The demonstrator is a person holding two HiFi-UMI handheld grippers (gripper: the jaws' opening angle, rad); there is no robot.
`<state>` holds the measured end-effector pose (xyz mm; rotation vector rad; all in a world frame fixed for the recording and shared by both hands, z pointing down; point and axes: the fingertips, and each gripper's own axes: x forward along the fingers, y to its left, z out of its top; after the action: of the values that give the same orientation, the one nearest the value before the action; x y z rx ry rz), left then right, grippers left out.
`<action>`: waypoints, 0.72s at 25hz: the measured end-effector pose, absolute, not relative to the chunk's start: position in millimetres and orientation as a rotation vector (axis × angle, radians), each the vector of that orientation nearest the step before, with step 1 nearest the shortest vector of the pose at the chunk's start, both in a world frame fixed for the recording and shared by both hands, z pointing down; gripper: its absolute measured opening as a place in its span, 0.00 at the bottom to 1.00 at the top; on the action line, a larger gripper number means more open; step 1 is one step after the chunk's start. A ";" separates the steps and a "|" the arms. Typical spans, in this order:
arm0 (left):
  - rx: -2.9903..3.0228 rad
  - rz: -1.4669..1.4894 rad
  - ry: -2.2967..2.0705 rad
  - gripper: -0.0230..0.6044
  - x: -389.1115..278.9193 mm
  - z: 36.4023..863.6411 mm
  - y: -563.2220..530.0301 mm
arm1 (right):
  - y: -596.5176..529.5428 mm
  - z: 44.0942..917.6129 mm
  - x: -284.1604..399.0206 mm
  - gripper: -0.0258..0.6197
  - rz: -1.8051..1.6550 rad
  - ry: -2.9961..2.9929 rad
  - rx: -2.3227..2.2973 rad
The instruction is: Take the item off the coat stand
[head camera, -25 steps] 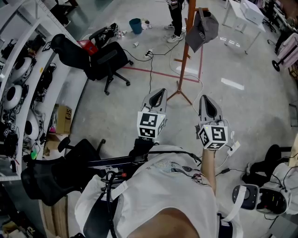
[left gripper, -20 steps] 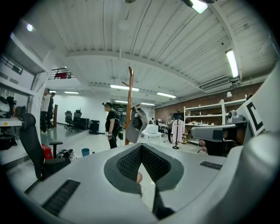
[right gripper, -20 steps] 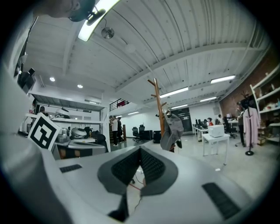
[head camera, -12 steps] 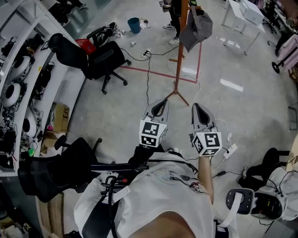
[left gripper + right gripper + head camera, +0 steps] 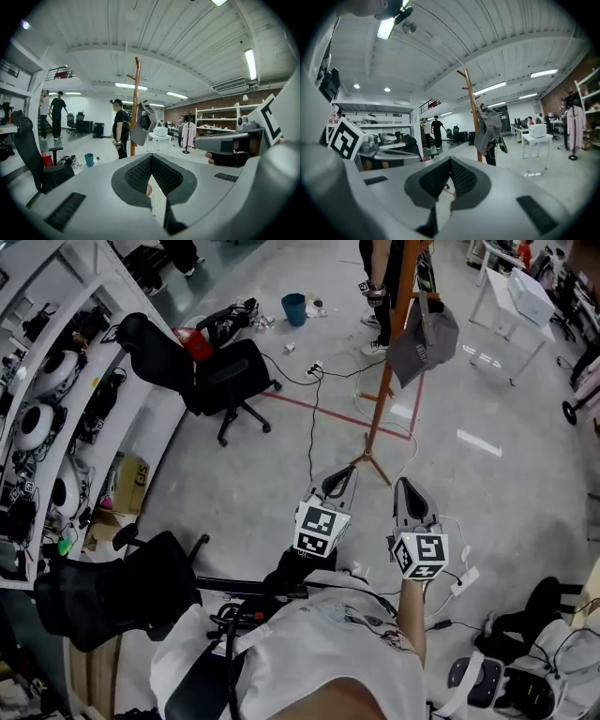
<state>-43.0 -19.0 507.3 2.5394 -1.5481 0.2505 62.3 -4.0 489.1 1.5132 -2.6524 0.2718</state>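
Observation:
A grey cap [image 5: 424, 338] hangs from a peg of the orange-brown wooden coat stand [image 5: 398, 352], which stands on the floor well ahead of me. Both grippers are held side by side in front of my chest, pointing toward the stand and far short of it. My left gripper [image 5: 343, 474] is shut with nothing in it. My right gripper [image 5: 405, 486] is shut and empty too. In the left gripper view the cap [image 5: 142, 124] and the stand's pole [image 5: 135, 108] show above the shut left gripper [image 5: 151, 157]. The right gripper view shows the cap [image 5: 487, 129] beyond the shut right gripper [image 5: 450, 160].
A person [image 5: 380, 277] stands just behind the stand. A black office chair [image 5: 220, 371], a blue bucket [image 5: 294, 307] and floor cables [image 5: 314, 399] lie to the left. Shelving [image 5: 47, 409] lines the left wall. A white table [image 5: 525, 296] is at the far right, another black chair [image 5: 112, 592] near me.
Both grippers have sunk lower in the head view and drawn a little closer together. The stand and cap have shifted right in the view. The jaws stayed shut.

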 end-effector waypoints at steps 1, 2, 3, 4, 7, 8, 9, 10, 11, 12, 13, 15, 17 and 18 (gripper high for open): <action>2.549 0.245 -1.540 0.04 -42.7 506.2 -28.7 | -12.5 491.0 62.3 0.05 0.280 -2.647 1.521; 2.560 0.237 -1.534 0.04 -42.8 504.0 -39.8 | -22.6 491.3 62.0 0.05 0.282 -2.644 1.529; 2.570 0.228 -1.529 0.04 -43.7 501.1 -52.0 | -34.0 490.2 61.3 0.05 0.279 -2.642 1.535; 2.578 0.219 -1.528 0.04 -45.6 497.9 -64.6 | -46.2 488.1 60.4 0.05 0.272 -2.641 1.541; 2.584 0.209 -1.529 0.04 -54.9 492.7 -101.5 | -83.0 481.3 56.2 0.05 0.252 -2.641 1.558; 2.583 0.209 -1.524 0.04 -57.9 492.5 -112.0 | -93.8 479.6 54.6 0.05 0.251 -2.640 1.567; 2.585 0.212 -1.519 0.04 -61.1 492.2 -121.0 | -103.6 478.3 52.5 0.05 0.253 -2.640 1.574; 2.589 0.218 -1.516 0.04 -65.2 491.1 -129.4 | -113.0 477.2 49.3 0.05 0.256 -2.643 1.579; 2.594 0.225 -1.517 0.04 -70.5 489.6 -137.9 | -122.9 476.2 44.9 0.05 0.258 -2.649 1.579; 2.597 0.230 -1.522 0.04 -76.6 488.2 -147.1 | -133.4 475.3 39.6 0.05 0.259 -2.658 1.576; 2.595 0.230 -1.529 0.04 -83.1 487.7 -156.5 | -143.9 474.8 34.2 0.05 0.258 -2.669 1.569; 2.576 0.217 -1.543 0.04 -95.8 489.4 -174.2 | -162.8 475.4 24.7 0.05 0.253 -2.688 1.553; 2.557 0.190 -1.547 0.04 -106.5 488.9 -188.5 | -177.6 476.7 17.8 0.05 0.259 -2.703 1.551; 2.551 0.182 -1.547 0.04 -110.5 487.4 -194.1 | -182.8 476.9 15.3 0.05 0.265 -2.706 1.556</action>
<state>-110.5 -194.1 487.4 2.5510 -1.5466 0.1819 15.3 -182.8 476.9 1.5563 -2.7058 0.2646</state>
